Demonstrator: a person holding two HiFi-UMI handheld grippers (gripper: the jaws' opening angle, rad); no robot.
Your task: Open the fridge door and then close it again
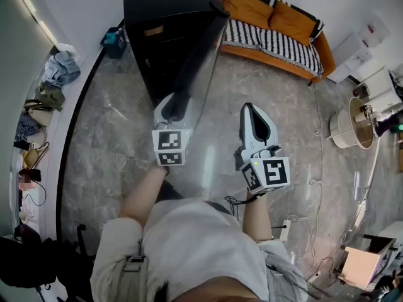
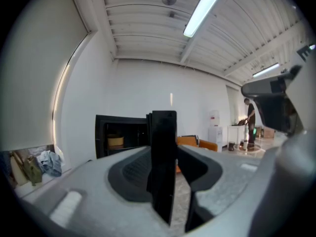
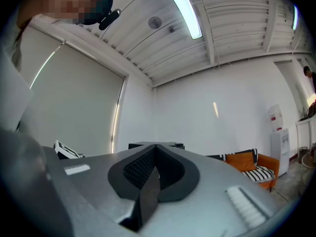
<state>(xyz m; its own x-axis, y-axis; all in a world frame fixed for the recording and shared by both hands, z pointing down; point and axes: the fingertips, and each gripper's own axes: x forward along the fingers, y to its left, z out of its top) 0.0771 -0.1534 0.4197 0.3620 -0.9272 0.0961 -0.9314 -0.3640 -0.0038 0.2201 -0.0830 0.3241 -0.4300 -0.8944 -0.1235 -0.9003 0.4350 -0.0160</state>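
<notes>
Left claw (image 2: 167, 172) sits half-wide astride the free edge of the fridge door (image 1: 203, 61). One pad is against the panel, and a sliver of floor shows past the other, so it isn't truly clamped. The door stands swung well out from the black fridge (image 1: 167, 24), shelves exposed, its edge towards the person. The risk, as I read it, is that loose hold: a quick swing could let the edge slip out, leaving the door ajar or letting it slam. A jaw could also get nipped as the door meets the cabinet. The left forearm (image 1: 141, 194) reaches forward with the tool about level. Right claw (image 1: 250, 111) is pinched shut on nothing, held alongside, clear of the door.
</notes>
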